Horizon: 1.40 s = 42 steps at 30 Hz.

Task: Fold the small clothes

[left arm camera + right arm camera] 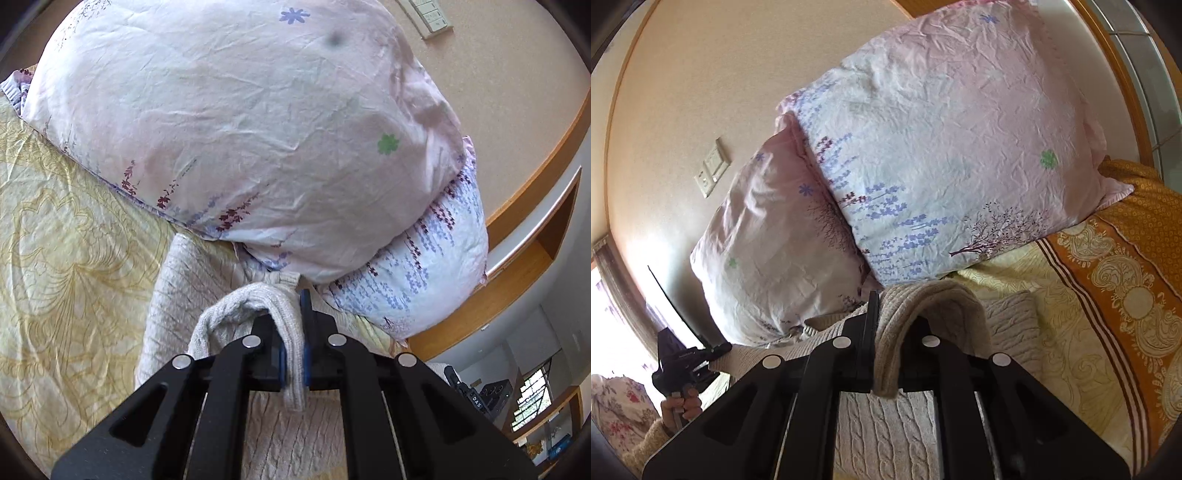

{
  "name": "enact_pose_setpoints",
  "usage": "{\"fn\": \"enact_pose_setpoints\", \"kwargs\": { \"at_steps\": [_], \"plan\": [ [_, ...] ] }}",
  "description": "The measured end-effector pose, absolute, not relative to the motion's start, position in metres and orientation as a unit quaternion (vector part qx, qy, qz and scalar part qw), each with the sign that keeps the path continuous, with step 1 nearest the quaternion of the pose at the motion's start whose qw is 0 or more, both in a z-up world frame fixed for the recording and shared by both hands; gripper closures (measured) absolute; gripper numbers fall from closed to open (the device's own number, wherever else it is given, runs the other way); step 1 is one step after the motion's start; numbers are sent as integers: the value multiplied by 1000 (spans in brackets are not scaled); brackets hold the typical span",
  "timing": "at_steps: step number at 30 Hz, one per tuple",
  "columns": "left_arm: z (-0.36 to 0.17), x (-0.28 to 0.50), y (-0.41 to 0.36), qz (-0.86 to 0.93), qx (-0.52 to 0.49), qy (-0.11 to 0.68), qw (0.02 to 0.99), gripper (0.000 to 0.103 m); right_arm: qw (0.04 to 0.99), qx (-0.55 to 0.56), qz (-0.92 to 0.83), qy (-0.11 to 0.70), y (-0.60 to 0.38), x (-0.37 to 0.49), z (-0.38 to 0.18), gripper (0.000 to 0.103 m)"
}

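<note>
A cream cable-knit sweater [192,295] lies on the bed below the pillows. My left gripper [293,332] is shut on a bunched fold of the sweater, which loops over its left finger. In the right wrist view the same sweater [886,435] spreads under my right gripper [886,332], which is shut on a thick fold of knit that drapes over its right finger. The left gripper [683,365], held in a hand, shows at the lower left of the right wrist view.
Two pink floral pillows [240,110] [953,147] are stacked against the wall just beyond the sweater. A yellow patterned bedsheet [55,240] covers the bed. An orange patterned blanket [1126,277] lies to the right. A wooden headboard ledge [524,266] runs behind.
</note>
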State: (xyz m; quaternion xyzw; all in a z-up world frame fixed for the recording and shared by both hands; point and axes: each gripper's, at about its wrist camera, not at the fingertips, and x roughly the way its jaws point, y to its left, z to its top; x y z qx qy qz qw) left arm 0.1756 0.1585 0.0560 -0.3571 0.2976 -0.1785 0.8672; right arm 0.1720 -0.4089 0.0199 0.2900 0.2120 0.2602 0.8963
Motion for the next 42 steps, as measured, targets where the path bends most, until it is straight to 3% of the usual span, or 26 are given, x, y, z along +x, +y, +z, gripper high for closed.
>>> {"fn": "enact_pose_setpoints", "kwargs": {
  "at_steps": [17, 22, 24, 26, 28, 29, 30, 38, 42],
  "plan": [
    [5, 236, 148, -118, -393, 358, 838, 96, 849, 367, 154, 347, -387, 252, -35, 93],
    [2, 241, 147, -116, -392, 367, 835, 93, 815, 424, 155, 363, -392, 262, -40, 68],
    [2, 242, 147, -120, -392, 368, 835, 87, 819, 423, 158, 354, -391, 261, -36, 53],
    [4, 242, 145, -127, -392, 366, 834, 79, 821, 420, 161, 351, -390, 260, -33, 48],
    [8, 241, 142, -128, -383, 361, 841, 65, 824, 414, 157, 353, -390, 259, -32, 48],
    [11, 241, 140, -128, -379, 358, 844, 51, 824, 414, 157, 354, -390, 258, -32, 48],
    [12, 241, 139, -133, -381, 356, 843, 49, 823, 414, 159, 355, -391, 257, -32, 48],
    [20, 216, 160, -150, -368, 392, 830, 46, 876, 344, 79, 330, -447, 218, 0, 49],
    [21, 194, 169, -160, -323, 412, 837, 52, 875, 306, 102, 361, -456, 200, -3, 61]
  ]
}}
